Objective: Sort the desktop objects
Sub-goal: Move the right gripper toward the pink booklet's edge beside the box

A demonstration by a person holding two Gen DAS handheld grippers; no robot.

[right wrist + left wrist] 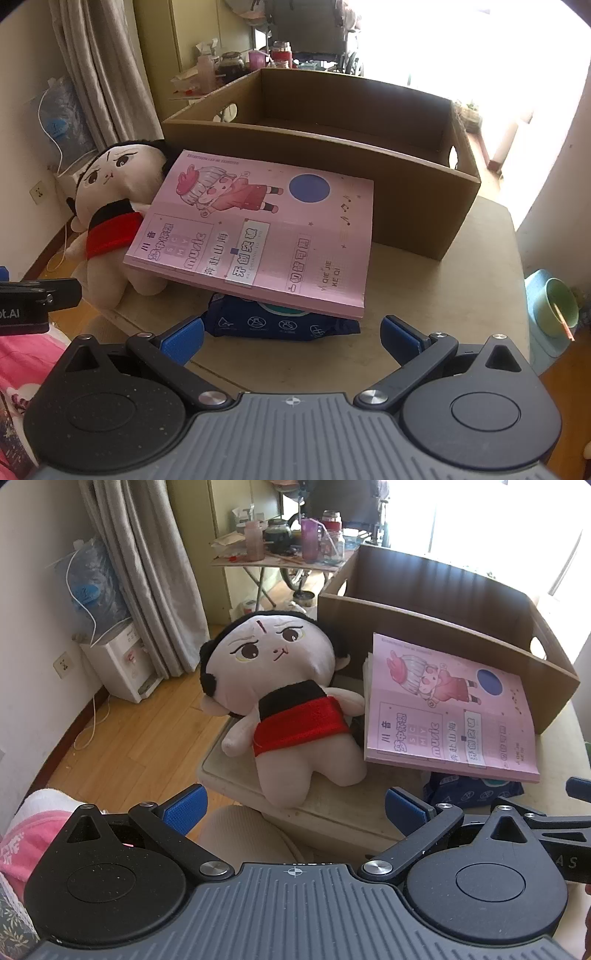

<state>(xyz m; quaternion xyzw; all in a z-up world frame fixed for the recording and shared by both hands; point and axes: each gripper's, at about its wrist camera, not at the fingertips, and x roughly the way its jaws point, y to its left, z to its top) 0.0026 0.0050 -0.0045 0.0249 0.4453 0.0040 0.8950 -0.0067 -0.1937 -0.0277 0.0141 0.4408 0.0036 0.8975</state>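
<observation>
A plush doll (291,701) in a red and black top lies on the table's left corner; it also shows in the right wrist view (110,206). A pink notebook (447,709) rests tilted on a dark blue wipes pack (469,794), leaning towards the open cardboard box (424,627). In the right wrist view the notebook (258,232) covers most of the pack (273,325), with the box (332,147) behind. My left gripper (295,805) is open and empty, just short of the doll. My right gripper (291,336) is open and empty, just in front of the pack.
The beige table (461,295) ends close on the left and front. A cluttered folding table (280,554) and a water dispenser (118,657) stand beyond on the wooden floor. A green bowl (557,314) sits low at the right.
</observation>
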